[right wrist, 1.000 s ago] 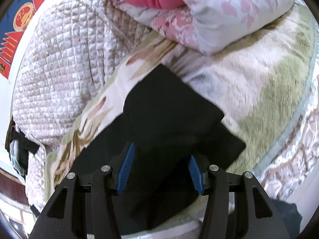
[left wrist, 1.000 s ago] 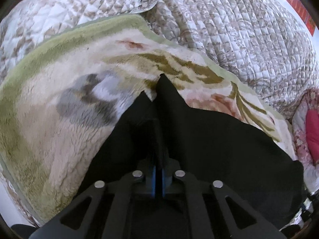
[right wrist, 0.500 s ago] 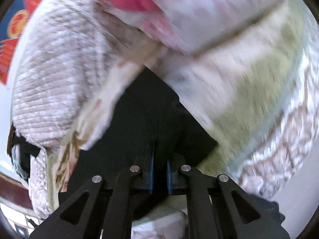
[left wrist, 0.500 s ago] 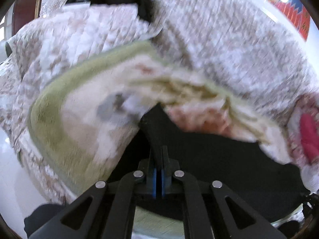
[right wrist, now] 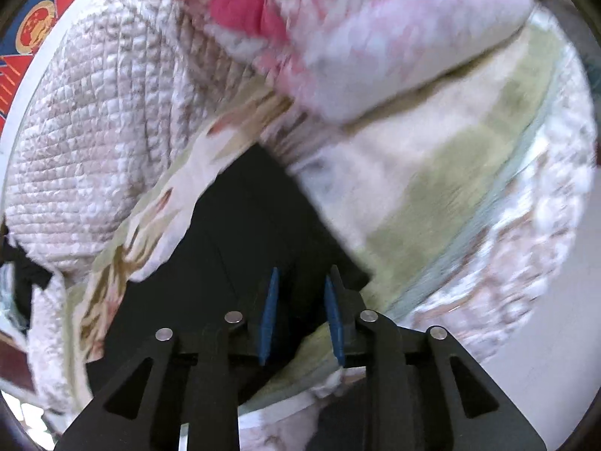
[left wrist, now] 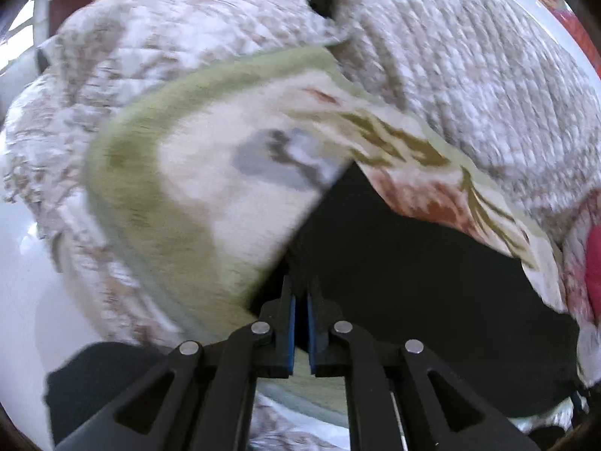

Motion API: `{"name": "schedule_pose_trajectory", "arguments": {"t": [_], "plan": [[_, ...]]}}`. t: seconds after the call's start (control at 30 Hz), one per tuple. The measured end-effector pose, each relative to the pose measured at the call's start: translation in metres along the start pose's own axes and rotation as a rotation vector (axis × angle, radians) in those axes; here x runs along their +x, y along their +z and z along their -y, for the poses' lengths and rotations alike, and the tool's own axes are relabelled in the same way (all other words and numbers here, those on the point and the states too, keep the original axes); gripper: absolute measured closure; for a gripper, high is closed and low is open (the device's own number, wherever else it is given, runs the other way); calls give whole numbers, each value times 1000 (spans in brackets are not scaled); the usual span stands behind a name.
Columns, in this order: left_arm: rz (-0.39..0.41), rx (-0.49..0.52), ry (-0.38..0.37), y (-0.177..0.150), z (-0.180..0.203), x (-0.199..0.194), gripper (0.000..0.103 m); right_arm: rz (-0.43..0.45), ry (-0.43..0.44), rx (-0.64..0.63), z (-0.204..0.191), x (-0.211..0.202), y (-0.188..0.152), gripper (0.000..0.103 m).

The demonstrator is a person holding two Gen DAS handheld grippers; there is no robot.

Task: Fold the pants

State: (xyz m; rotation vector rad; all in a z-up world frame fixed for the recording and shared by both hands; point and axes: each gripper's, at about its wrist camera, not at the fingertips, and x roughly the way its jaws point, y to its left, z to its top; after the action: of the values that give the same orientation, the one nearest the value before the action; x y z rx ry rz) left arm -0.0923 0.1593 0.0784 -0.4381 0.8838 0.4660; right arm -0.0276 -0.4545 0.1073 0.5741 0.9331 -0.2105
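Black pants lie folded on a plush cream blanket with a green border, near the bed's front edge. My left gripper pinches the left edge of the pants. Its blue pads stand a narrow slit apart with black cloth between the tips, and the jaws are opening. In the right wrist view the pants show a pointed corner at the far end. My right gripper hovers over their right edge. Its jaws are opening, the pads clearly apart and not pressing the cloth beneath.
A quilted beige bedspread is bunched behind the blanket. Pink floral bedding with a red piece lies at the far right of the pants. White floor shows past the bed's edge. A dark shape sits low on the left.
Both grippers drew back and up, so more bed edge and floor show. The right gripper went from wide open to pinched and has parted again. The left pads' gap has widened slightly.
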Motion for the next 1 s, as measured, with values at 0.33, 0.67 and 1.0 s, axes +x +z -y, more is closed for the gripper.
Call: {"name": "schedule_pose_trajectory", "arguments": {"t": [0.33,0.67,1.0], "plan": [[43,146,-165,12,55,-6,94,-49,86,-380,-78,31,-24,67],[-96,277,-136,-17,84,37,94,-70,15,-329,-65,48,-7,67],[-28,308,-110,17,106,64,78,-33,-27,-350,-85,99,29,67]]}}
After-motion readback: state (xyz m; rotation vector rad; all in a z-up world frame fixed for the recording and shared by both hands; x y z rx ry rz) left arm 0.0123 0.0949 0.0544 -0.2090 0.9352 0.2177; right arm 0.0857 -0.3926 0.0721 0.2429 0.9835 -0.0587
